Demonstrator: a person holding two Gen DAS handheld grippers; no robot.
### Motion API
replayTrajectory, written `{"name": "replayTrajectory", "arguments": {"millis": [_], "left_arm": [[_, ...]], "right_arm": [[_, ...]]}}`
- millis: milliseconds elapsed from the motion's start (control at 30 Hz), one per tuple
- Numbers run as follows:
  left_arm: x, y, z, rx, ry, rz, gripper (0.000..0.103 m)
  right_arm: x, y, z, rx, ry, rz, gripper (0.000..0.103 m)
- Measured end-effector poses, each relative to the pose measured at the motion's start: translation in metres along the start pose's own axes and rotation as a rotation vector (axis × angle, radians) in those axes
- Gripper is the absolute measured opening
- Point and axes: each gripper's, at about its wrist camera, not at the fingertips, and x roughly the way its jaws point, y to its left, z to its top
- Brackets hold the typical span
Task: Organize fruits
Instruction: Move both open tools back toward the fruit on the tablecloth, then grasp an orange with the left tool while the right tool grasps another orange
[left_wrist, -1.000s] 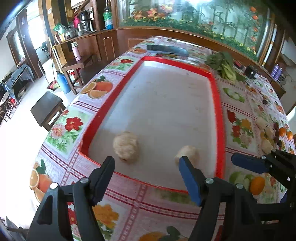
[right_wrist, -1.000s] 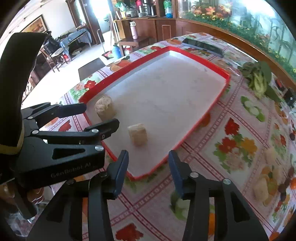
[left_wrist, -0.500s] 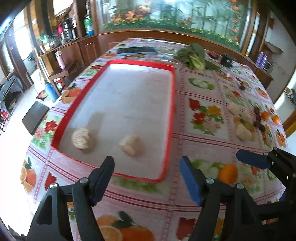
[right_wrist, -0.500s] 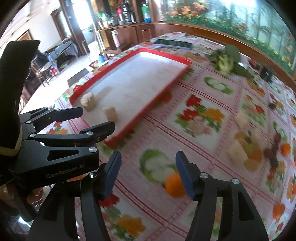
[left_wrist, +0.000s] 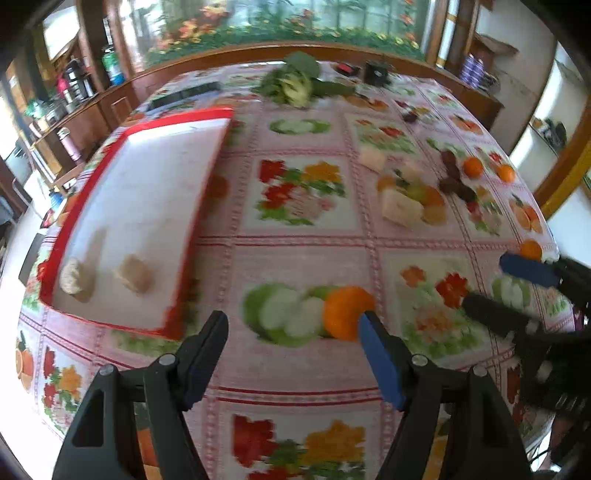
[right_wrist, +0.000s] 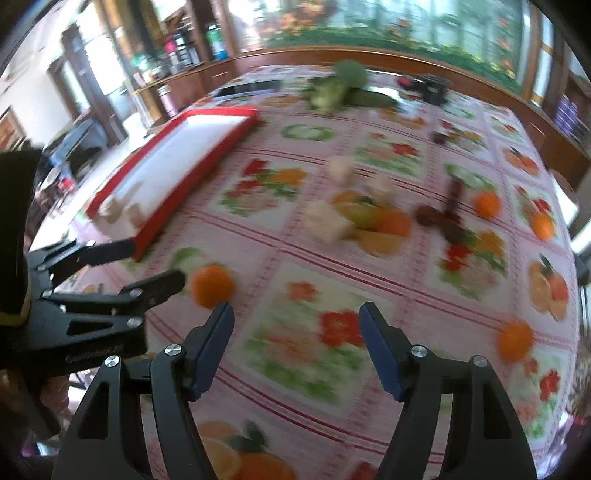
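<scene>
Left wrist: left claw (left_wrist: 291, 332) gapes empty; right claw (right_wrist: 297, 325) likewise, above tablecloth (right_wrist: 306, 295).

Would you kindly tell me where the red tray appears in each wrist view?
Left wrist: the red tray fills the left side, two pale pieces at its near end.
Right wrist: the red tray lies upper left, smaller and blurred.
Shared landmark: the leafy greens at the table's far edge.

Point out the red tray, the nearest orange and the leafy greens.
red tray (left_wrist: 184, 258), left wrist view, right rim.
nearest orange (left_wrist: 347, 310), left wrist view, middle of its skin.
leafy greens (left_wrist: 295, 83), left wrist view, pale stalks.
</scene>
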Motion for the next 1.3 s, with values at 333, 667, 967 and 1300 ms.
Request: {"name": "replayTrajectory", "arguments": {"millis": [333, 667, 967, 1300], "left_arm": [[0.024, -0.031, -0.001, 0.015, 0.073, -0.044, 0.075], [0.035, -0.041, -0.002, 0.004, 0.075, -0.026, 0.076], [0.035, -0.04, -0.002, 0.008, 0.063, -0.023, 0.075], [0.03, -0.02, 0.001, -0.08, 0.037, -0.089, 0.038]], "right_arm": [[-0.026, -0.074, -0.025, 0.131, -0.035, -0.093, 0.071], [-0.026, -0.147, -0.041, 0.292, -0.017, -0.153, 0.071], [-0.004, -0.152, -0.037, 0.242, 0.002, -0.148, 0.04], [-0.011, -0.151, -0.041, 0.271, -0.028, -0.121, 0.035]]}}
